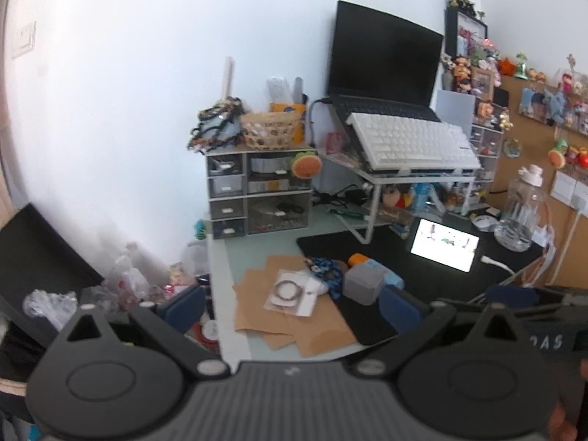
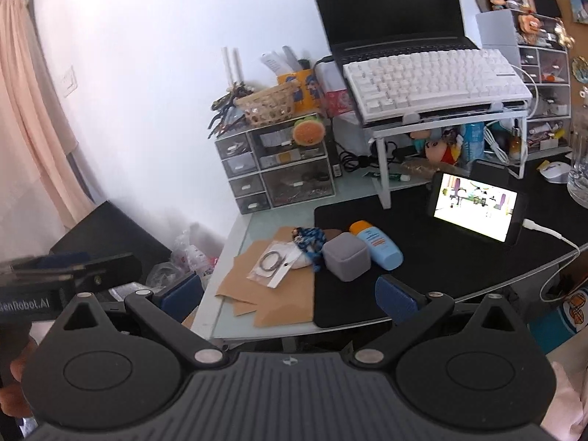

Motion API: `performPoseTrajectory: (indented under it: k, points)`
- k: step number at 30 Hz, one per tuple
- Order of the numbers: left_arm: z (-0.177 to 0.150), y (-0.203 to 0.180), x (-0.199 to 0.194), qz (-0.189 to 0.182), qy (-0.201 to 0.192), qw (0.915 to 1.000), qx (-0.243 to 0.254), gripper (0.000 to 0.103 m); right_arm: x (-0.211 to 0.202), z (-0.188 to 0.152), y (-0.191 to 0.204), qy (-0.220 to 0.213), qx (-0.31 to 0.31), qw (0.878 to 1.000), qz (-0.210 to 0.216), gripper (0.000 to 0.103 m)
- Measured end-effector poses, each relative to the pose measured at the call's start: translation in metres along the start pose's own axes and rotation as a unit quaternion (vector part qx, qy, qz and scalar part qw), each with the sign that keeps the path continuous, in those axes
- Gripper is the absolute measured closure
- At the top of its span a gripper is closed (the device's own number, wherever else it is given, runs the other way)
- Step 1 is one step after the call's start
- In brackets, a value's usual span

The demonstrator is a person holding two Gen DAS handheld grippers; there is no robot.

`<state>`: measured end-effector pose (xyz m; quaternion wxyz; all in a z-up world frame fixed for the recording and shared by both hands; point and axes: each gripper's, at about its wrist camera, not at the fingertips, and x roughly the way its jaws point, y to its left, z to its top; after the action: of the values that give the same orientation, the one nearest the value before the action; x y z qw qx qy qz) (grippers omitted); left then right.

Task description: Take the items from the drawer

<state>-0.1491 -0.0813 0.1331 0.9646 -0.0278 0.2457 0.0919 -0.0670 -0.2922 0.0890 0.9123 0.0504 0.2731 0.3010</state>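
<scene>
While both tools (left [image 1: 292, 307], right [image 2: 290, 297]) hang spread and empty off the desk edge [image 2: 257, 330], the drawer unit [image 2: 279, 163] stands well apart.

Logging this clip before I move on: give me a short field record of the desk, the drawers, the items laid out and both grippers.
setting: desk against a white wall
drawer unit: clear drawer organiser at the desk's back left, all drawers look closed
items on desk front: grey box, sunscreen tube, bagged bracelet, blue patterned pouch, brown paper sheets
other: lit phone, white keyboard on a laptop stand
left gripper: jaws open, empty, short of the desk
right gripper: jaws open, empty
</scene>
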Motion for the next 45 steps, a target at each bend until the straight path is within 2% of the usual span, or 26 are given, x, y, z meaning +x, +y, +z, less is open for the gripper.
performPoseTrajectory:
  k: [8,17,38,45]
  points:
    - [0.003,0.006,0.008,-0.005,0.012,0.9999,-0.003,0.000,0.006,-0.006,0.016,0.003,0.000,1.000,-0.008,0.000]
    - [0.005,0.011,0.016,-0.005,0.025,0.9995,-0.017,0.000,0.012,-0.007,0.013,0.008,-0.005,1.000,-0.008,0.000]
    - [0.008,-0.007,-0.010,0.006,0.021,0.9997,-0.011,0.000,-0.007,0.013,0.013,-0.005,-0.018,1.000,-0.011,0.000]
    - [0.013,-0.020,-0.017,0.005,0.005,1.0000,0.006,0.000,-0.013,0.020,0.013,-0.010,-0.023,1.000,-0.013,0.000]
